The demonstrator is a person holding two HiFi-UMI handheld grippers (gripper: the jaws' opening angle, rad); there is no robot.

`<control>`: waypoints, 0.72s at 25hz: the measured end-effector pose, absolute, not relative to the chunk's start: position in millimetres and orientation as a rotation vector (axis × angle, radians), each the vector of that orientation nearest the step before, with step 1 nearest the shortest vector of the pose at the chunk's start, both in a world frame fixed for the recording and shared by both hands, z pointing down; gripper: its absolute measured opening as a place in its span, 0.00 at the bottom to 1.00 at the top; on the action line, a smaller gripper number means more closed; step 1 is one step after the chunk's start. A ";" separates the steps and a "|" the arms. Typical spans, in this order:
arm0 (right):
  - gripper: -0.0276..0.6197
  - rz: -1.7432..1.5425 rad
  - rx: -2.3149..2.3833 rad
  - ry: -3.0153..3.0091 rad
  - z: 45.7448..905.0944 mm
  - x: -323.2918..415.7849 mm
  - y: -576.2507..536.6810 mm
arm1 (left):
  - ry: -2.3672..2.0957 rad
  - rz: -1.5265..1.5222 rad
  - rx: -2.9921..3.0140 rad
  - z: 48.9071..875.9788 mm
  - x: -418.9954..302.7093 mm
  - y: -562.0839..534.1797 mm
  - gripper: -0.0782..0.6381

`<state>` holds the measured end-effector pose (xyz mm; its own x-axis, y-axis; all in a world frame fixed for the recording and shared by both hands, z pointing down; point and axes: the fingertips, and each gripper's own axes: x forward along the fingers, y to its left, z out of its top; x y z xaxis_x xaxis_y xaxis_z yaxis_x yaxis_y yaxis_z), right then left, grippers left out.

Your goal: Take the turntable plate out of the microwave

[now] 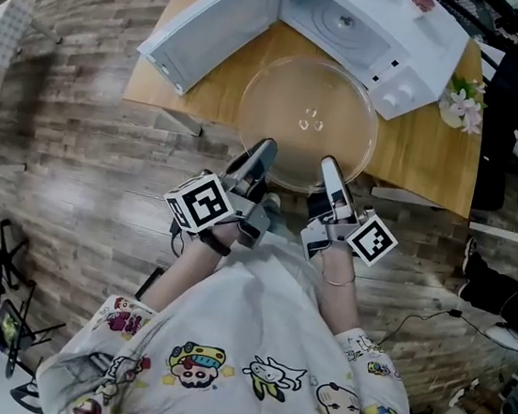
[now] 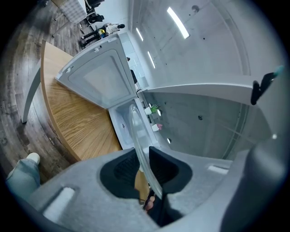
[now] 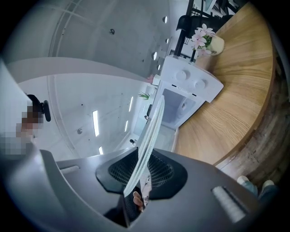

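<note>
The clear glass turntable plate [image 1: 308, 123] hangs level in the air in front of the open white microwave [image 1: 354, 24], over the wooden table's near edge. My left gripper [image 1: 264, 151] is shut on the plate's near rim at the left, and my right gripper [image 1: 328, 170] is shut on the near rim at the right. In the left gripper view the plate's rim [image 2: 141, 145] runs edge-on between the dark pads. The right gripper view shows the same rim [image 3: 152, 131] clamped between its pads, with the microwave [image 3: 190, 93] beyond. The microwave's cavity floor [image 1: 345, 19] lies bare.
The microwave door [image 1: 212, 25] swings wide open to the left over the wooden table [image 1: 427, 152]. A small vase of flowers [image 1: 462, 105] stands at the table's right, by the microwave. Wooden floor surrounds the table; chairs and cables sit at the edges.
</note>
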<state>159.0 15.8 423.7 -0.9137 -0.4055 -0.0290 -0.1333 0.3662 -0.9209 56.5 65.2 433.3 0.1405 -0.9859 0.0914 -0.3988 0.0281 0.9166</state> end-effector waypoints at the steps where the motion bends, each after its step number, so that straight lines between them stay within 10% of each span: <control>1: 0.17 -1.565 -0.479 2.382 422.8 158.2 20.0 | -1.403 -0.821 1.520 433.1 55.6 69.5 0.20; 18: 0.17 -1.527 -0.590 2.317 410.4 133.7 66.9 | -1.293 -0.740 1.604 415.2 29.0 104.8 0.20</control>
